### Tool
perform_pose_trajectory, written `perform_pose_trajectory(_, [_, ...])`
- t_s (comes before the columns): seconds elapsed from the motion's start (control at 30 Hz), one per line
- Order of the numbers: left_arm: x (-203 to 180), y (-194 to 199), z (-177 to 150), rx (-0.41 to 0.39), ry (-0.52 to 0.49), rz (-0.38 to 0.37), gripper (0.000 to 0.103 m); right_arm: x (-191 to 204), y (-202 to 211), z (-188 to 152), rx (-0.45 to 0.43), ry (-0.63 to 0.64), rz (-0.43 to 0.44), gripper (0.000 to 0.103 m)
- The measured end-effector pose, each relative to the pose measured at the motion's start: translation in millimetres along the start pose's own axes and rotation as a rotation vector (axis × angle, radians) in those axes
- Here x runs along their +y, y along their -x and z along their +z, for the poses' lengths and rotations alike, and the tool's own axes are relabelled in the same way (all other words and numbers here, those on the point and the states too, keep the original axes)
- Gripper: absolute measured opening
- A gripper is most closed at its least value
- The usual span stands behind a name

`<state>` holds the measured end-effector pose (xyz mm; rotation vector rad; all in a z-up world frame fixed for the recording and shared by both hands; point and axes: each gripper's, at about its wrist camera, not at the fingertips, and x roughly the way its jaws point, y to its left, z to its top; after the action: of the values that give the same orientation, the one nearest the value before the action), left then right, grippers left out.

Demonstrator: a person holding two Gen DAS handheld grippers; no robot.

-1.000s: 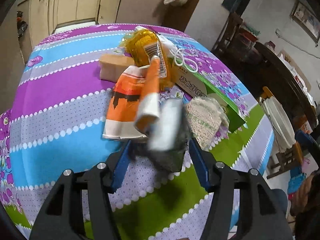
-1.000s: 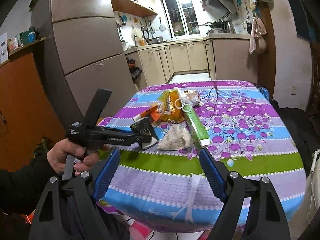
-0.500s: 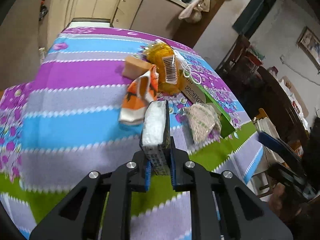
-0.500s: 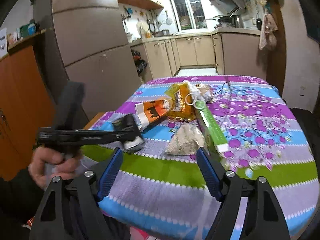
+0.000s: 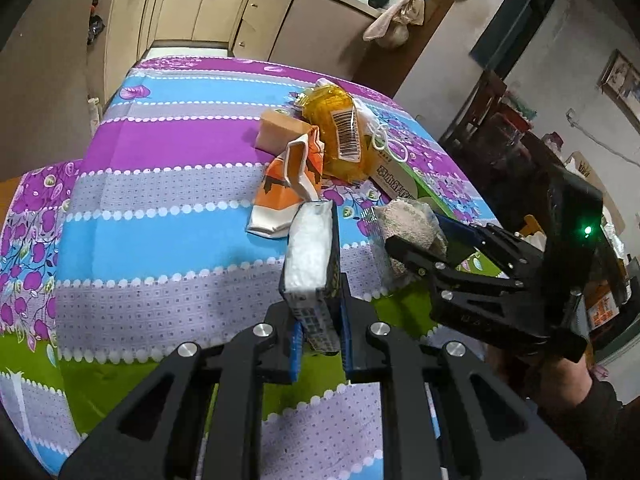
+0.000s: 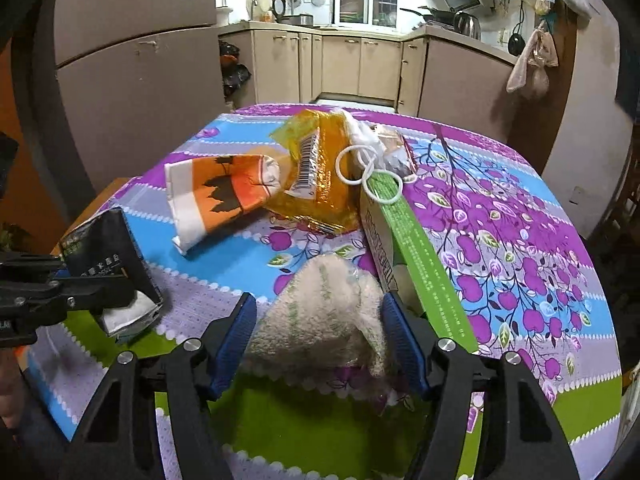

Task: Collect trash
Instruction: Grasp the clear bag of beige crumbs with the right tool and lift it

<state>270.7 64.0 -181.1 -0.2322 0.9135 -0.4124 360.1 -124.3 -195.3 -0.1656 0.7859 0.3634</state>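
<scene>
The left gripper (image 5: 318,344) kept pinching the dark carton (image 5: 310,264). The right gripper (image 6: 320,344), jaws spread, had advanced to straddle the beige bag (image 6: 324,312); the orange cup (image 6: 218,196) lay at eleven o'clock beyond it.

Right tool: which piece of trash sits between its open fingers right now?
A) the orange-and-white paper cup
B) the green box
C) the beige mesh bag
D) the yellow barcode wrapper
C: in the right wrist view the right tool is open with a blue finger on each side of the beige mesh bag.
</scene>
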Motion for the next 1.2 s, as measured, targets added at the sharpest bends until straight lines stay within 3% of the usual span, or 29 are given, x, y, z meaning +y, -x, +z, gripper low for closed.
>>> perform_pose_trajectory(0.17, [-5.9, 0.3, 0.5, -0.008, 0.011, 0.011, 0.013, -1.3, 3.1, -0.5, -0.001, -0.026, -0.025, 0.035])
perform_pose_trajectory(0.27, [-11.9, 4.9, 2.4, -0.024, 0.003, 0.029, 0.013, -2.5, 10.8, -3.4, -0.025, -0.034, -0.003, 0.027])
perform_pose_trajectory(0.53, [-28.5, 21.9, 7.1, -0.063, -0.013, 0.060, 0.013, -2.7, 69.5, -4.7, -0.162, -0.064, 0.006, 0.026])
perform_pose_trajectory(0.73, [-48.1, 33.6, 12.1, -0.107, -0.050, 0.102, 0.013, -9.7, 129.4, -6.5, -0.273, -0.087, -0.039, 0.026])
perform_pose_trajectory(0.93, [-95.5, 44.4, 21.8, -0.177, -0.149, 0.142, 0.013, -26.4, 178.0, -6.4, -0.339, -0.131, -0.092, 0.026])
perform_pose_trajectory(1.2, [-161.3, 50.6, 35.4, -0.241, -0.243, 0.112, 0.013, -55.3, 233.9, -17.5, -0.391, -0.172, -0.176, 0.026])
